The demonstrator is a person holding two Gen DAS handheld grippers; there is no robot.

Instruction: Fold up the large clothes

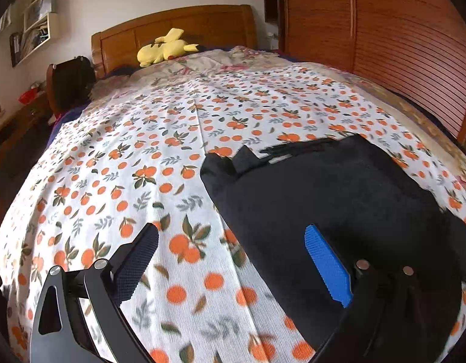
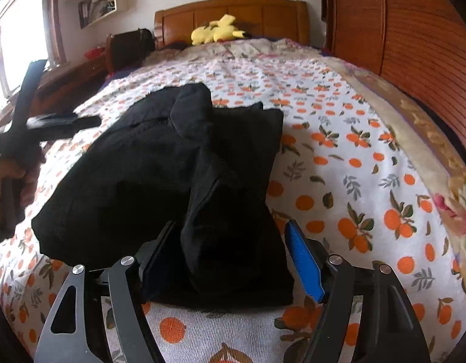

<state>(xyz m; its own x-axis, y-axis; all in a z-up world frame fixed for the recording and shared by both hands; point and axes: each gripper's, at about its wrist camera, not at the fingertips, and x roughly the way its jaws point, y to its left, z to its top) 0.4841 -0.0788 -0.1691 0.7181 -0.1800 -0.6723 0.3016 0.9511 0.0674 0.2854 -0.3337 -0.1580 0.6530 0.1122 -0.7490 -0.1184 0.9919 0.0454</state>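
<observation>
My left claw (image 1: 231, 243) is a black frame of curved metal arms with long cut-out slots and round silver screw heads at the joints. One finger carries a dark navy ribbed pad (image 1: 136, 264), the other a bright blue ribbed pad (image 1: 328, 264). My right claw (image 2: 230, 242) is built the same: black slotted arms, silver screws, a bright blue ribbed pad (image 2: 304, 261) on one finger and a dark pad facing it, seen mostly edge-on

Bed (image 2: 369, 139), black garment (image 2: 160, 175), yellow plush (image 2: 216, 33)
</observation>
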